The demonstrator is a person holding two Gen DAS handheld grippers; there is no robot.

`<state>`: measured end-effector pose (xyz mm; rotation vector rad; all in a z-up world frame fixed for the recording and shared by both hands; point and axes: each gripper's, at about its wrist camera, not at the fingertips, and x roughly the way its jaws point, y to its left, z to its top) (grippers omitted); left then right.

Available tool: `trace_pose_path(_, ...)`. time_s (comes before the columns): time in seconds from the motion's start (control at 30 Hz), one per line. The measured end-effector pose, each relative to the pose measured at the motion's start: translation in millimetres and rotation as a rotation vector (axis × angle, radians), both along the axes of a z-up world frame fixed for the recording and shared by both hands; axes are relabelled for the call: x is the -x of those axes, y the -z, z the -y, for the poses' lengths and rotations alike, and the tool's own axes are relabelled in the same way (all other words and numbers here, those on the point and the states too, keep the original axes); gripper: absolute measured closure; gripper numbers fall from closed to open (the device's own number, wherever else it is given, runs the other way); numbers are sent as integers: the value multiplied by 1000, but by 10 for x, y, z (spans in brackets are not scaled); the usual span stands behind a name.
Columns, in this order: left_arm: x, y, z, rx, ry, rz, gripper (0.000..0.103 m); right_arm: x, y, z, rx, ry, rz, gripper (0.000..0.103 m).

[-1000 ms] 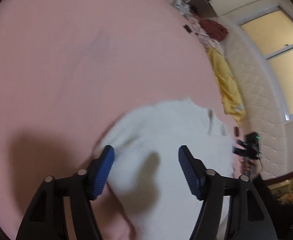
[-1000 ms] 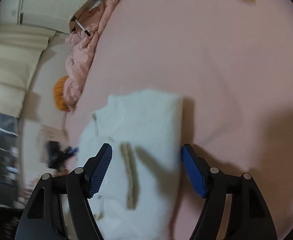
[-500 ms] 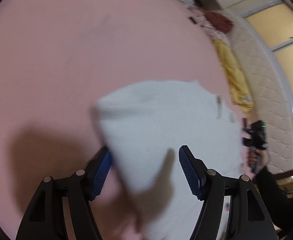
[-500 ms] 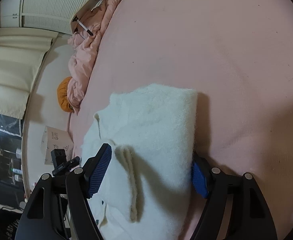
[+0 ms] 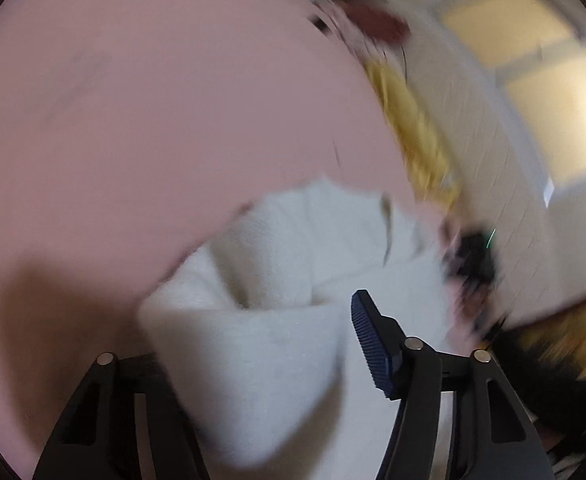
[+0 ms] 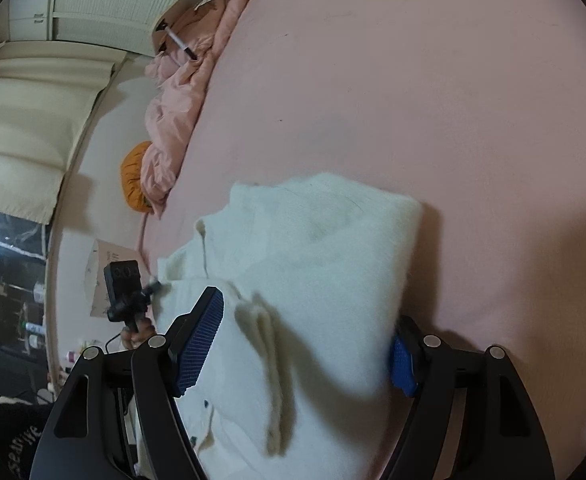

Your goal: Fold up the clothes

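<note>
Closing left gripper (image 5: pixel 293 344) around a raised fold of white sweater (image 5: pixel 277 264) on the pink bed (image 5: pixel 153 120); right gripper (image 6: pixel 301 344) gaping wide, straddling sweater's folded edge, not clamping; no legible writing.

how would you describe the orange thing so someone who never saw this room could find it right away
Start from the wide pink bedsheet and follow its far edge to the crumpled pink quilt heaped beside it. The round orange cushion is tucked against the lower end of that heap, by the pale wall. It is the only orange thing there, rounder and darker than the pink folds.
</note>
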<state>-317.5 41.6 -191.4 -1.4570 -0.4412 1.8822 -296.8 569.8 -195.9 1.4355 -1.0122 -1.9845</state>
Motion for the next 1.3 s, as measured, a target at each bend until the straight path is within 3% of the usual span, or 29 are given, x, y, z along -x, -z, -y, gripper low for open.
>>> trace_pose_path(0.03, -17, -3, -95, 35, 41, -9, 66, 26, 16, 29, 4, -7, -1, 29)
trace_pose_path(0.1, -29, 41, -136, 68, 42, -6, 72, 53, 5, 81, -25, -25, -17, 31)
trace_pose_path(0.13, -24, 20, -99, 64, 20, -11, 74, 34, -3, 82, -17, -21, -23, 45)
trace_pose_path(0.17, -19, -5, -73, 61, -4, -17, 75, 16, -12, 83, -8, -17, -28, 67)
trace_pose_path(0.23, -16, -87, -98, 65, -62, -29, 77, -22, -29, 85, 9, -8, -40, 70)
trace_pose_path(0.37, -84, -428, -236, 45, -67, -141, 78, -99, -224, 105, -7, 12, -111, 75)
trace_pose_path(0.43, -58, -512, -70, 13, -87, -165, 78, -102, -378, 116, -24, 22, -153, 76)
trace_pose_path(0.7, 453, -960, 23, 51, -102, -281, 78, 164, -1012, 264, -104, 18, -302, 82)
trace_pose_path(0.8, 704, -996, 137, 79, -123, -313, 78, 360, -1152, 265, -138, 31, -333, 82)
trace_pose_path(0.87, 916, -865, 167, 136, -131, -285, 77, 514, -1067, 264, -202, 43, -291, 82)
trace_pose_path(1.0, 1163, -324, -24, 353, -82, -214, 76, 755, -581, 329, -398, 114, -154, 77)
trace_pose_path(1.03, 1191, -204, -61, 410, -78, -204, 73, 800, -456, 344, -451, 129, -116, 72)
trace_pose_path(1.07, 1213, -116, -43, 455, -103, -187, 62, 843, -335, 358, -503, 145, -78, 52)
trace_pose_path(1.13, 1245, -108, 39, 496, -173, -144, 45, 760, -429, 274, -593, 208, -141, 28)
trace_pose_path(1.2, 1193, -217, 213, 516, -261, -152, 43, 589, -628, 118, -738, 303, -162, 25)
trace_pose_path(1.27, 1043, -418, 412, 618, -373, -212, 33, 349, -804, 50, -789, 326, -165, 25)
trace_pose_path(1.3, 892, -537, 486, 674, -420, -253, 32, 173, -859, 71, -763, 296, -159, 25)
